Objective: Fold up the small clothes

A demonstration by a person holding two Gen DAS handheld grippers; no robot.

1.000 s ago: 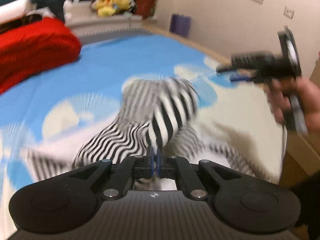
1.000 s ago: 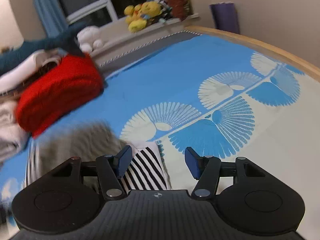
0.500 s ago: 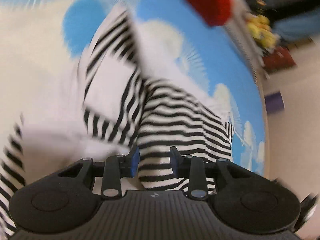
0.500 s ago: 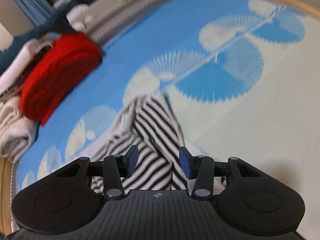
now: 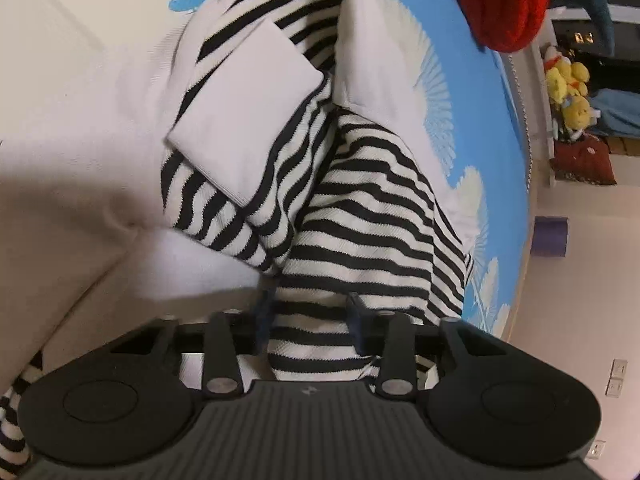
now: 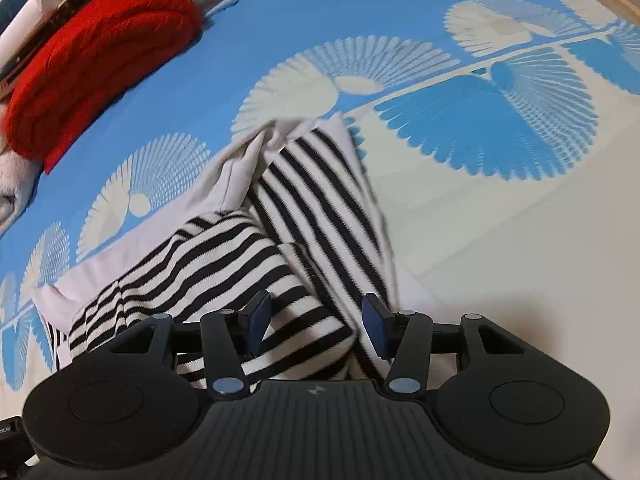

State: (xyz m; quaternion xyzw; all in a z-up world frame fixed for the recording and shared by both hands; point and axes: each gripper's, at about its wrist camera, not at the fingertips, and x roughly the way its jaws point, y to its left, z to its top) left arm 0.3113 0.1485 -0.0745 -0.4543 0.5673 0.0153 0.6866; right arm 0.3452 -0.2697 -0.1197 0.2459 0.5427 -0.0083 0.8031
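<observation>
A small black-and-white striped garment (image 5: 360,216) with white panels lies crumpled on the blue and white patterned bed cover (image 5: 492,128). My left gripper (image 5: 310,320) is open, its jaws on either side of a striped fold, low over the cloth. In the right wrist view the same garment (image 6: 280,248) lies bunched, with a striped sleeve running away from me. My right gripper (image 6: 316,320) is open, just above a striped fold near the garment's near edge.
A folded red knit (image 6: 92,76) lies on the bed beyond the garment, also in the left wrist view (image 5: 504,0). Pale folded clothes (image 6: 12,184) lie at its left. Yellow plush toys (image 5: 568,96) and a purple roll (image 5: 551,236) stand off the bed.
My left gripper let go of the striped cloth, opened, and swung down over the garment. My right gripper came down closer over the garment, staying open. The garment dropped onto the bed.
</observation>
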